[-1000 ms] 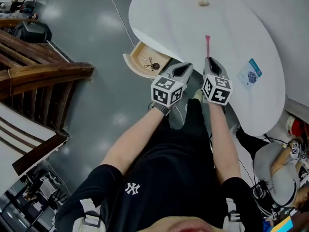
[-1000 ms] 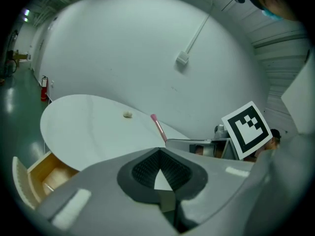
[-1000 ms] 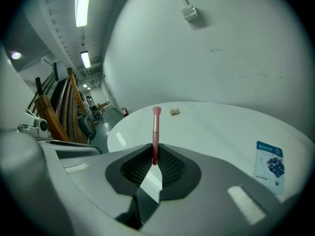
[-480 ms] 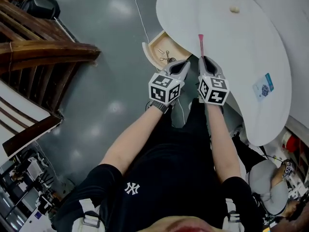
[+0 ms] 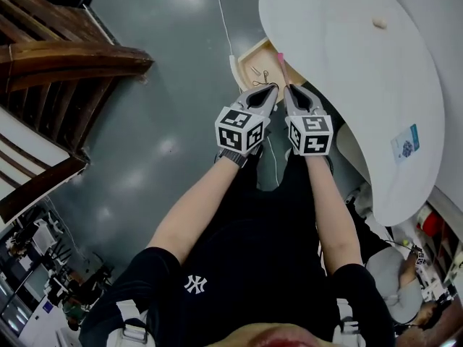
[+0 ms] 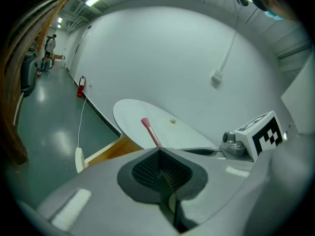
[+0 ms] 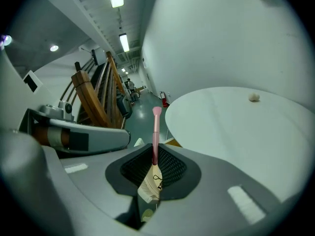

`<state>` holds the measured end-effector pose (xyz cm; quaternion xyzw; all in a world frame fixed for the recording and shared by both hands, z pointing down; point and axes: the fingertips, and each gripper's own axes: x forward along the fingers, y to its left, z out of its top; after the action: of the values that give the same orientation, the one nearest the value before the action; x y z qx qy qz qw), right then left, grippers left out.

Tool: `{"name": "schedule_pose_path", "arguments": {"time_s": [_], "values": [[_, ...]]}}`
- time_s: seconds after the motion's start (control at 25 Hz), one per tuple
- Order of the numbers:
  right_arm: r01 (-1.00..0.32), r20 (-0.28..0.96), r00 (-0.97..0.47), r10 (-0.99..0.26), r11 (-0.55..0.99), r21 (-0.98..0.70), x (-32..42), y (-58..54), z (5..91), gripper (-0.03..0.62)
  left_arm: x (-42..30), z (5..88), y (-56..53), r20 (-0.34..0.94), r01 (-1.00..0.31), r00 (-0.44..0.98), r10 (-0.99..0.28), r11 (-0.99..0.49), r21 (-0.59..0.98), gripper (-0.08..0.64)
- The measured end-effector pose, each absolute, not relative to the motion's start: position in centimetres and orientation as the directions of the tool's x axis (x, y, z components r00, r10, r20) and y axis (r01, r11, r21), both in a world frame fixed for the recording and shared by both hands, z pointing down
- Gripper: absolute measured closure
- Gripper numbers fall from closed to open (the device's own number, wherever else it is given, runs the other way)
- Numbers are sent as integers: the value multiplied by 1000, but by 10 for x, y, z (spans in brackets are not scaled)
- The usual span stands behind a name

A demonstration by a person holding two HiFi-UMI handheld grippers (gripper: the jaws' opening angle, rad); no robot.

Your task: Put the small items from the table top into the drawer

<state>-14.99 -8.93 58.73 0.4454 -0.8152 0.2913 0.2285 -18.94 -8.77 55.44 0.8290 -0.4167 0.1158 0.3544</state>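
Observation:
My right gripper (image 5: 289, 91) (image 7: 154, 151) is shut on a thin pink stick (image 5: 281, 58) (image 7: 156, 127) with a beige end piece between the pads. The stick's pink tip points out over the open wooden drawer (image 5: 249, 58) (image 6: 106, 151) at the white round table's (image 5: 347, 71) (image 7: 236, 127) edge. Close on its left, my left gripper (image 5: 268, 91) (image 6: 159, 152) is shut with nothing in it. The pink stick (image 6: 150, 132) also shows in the left gripper view. Small metal items (image 5: 259, 70) lie in the drawer. A small beige lump (image 5: 379, 23) (image 7: 254, 97) (image 6: 173, 121) rests on the table top.
A blue-printed card (image 5: 406, 144) lies near the table's right edge. Wooden railings (image 5: 65, 56) stand on the grey floor at the left. A white cord (image 5: 224, 20) runs across the floor beside the drawer. A white wall (image 6: 162, 58) rises behind the table.
Both grippers have moved together from the table's near edge toward the open drawer. The pink stick's tip now reaches over the drawer. The right gripper's hold is unchanged.

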Motion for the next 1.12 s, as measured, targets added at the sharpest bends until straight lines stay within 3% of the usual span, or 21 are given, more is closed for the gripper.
{"name": "schedule_pose_path", "arguments": {"time_s": [0.88,1.12], "values": [[-879,776,-416,-474,428,-210,-175,-110,696,532,-215,611,-117,499,-756,645,-579,-389,526,560],[-894,796,-387,-466,402,-199,-178,-112,708,503,-223,613,-120,499,-748,657,-565,-407,525,560]]}}
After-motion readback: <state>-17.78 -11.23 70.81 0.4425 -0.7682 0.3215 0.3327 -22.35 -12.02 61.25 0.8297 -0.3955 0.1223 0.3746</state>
